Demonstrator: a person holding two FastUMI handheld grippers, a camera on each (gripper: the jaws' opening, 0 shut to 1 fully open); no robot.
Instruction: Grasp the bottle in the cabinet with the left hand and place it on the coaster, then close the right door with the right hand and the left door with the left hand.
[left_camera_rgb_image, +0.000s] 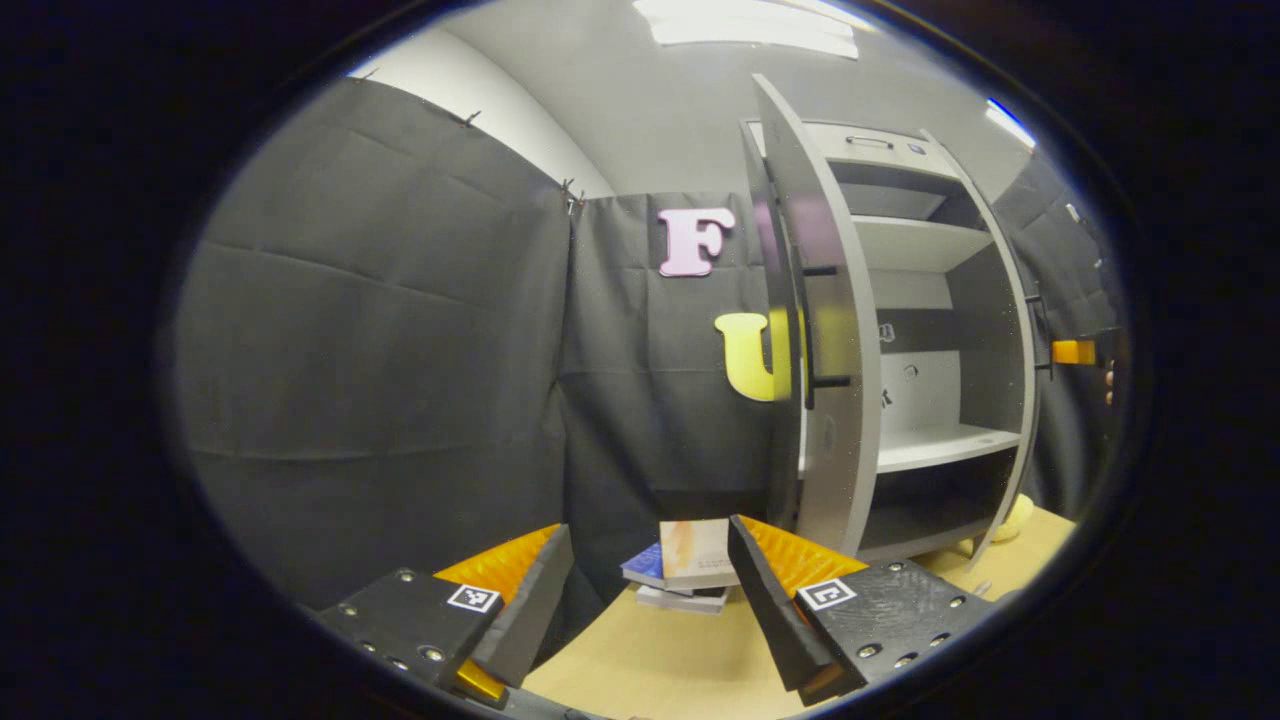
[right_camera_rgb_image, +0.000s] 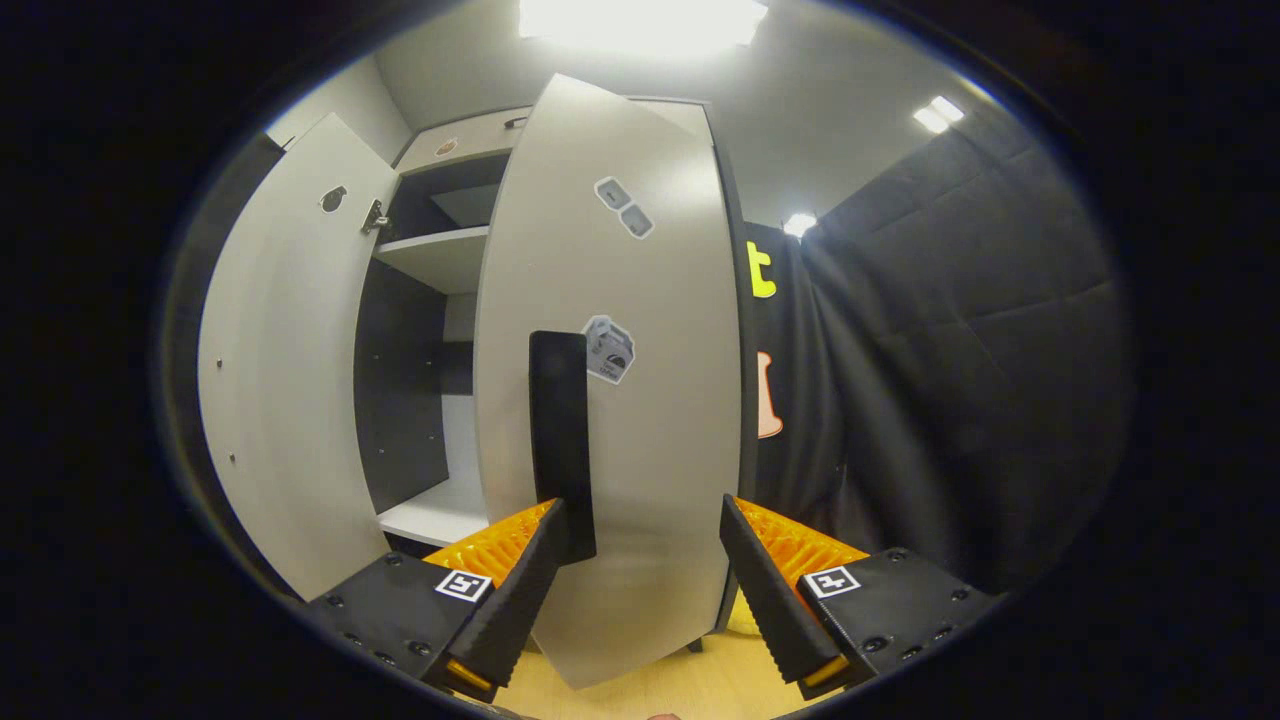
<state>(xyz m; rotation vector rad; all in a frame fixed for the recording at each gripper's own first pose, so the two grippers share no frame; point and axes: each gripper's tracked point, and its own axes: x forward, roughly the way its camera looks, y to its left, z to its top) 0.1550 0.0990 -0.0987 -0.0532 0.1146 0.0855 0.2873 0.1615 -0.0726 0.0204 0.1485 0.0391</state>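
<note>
In the left gripper view my left gripper (left_camera_rgb_image: 650, 600) is open over the wooden table (left_camera_rgb_image: 680, 660), with nothing between its fingers. The grey cabinet (left_camera_rgb_image: 920, 300) stands to the right; its left door (left_camera_rgb_image: 830, 380) swings out edge-on toward me and the shelves I can see are bare. The right door (left_camera_rgb_image: 1022, 400) shows as a thin edge, with the other gripper (left_camera_rgb_image: 1075, 352) and a hand just past it. In the right gripper view my right gripper (right_camera_rgb_image: 645, 590) is open close to the right door's outer face (right_camera_rgb_image: 640, 420), its left finger by the lower end of the black handle (right_camera_rgb_image: 560, 440).
A small stack of books (left_camera_rgb_image: 685, 570) lies on the table just beyond my left gripper. A yellow object (left_camera_rgb_image: 1015, 518) sits at the cabinet's lower right corner. The open left door (right_camera_rgb_image: 280, 400) stands wide in the right gripper view. Black cloth walls surround the booth.
</note>
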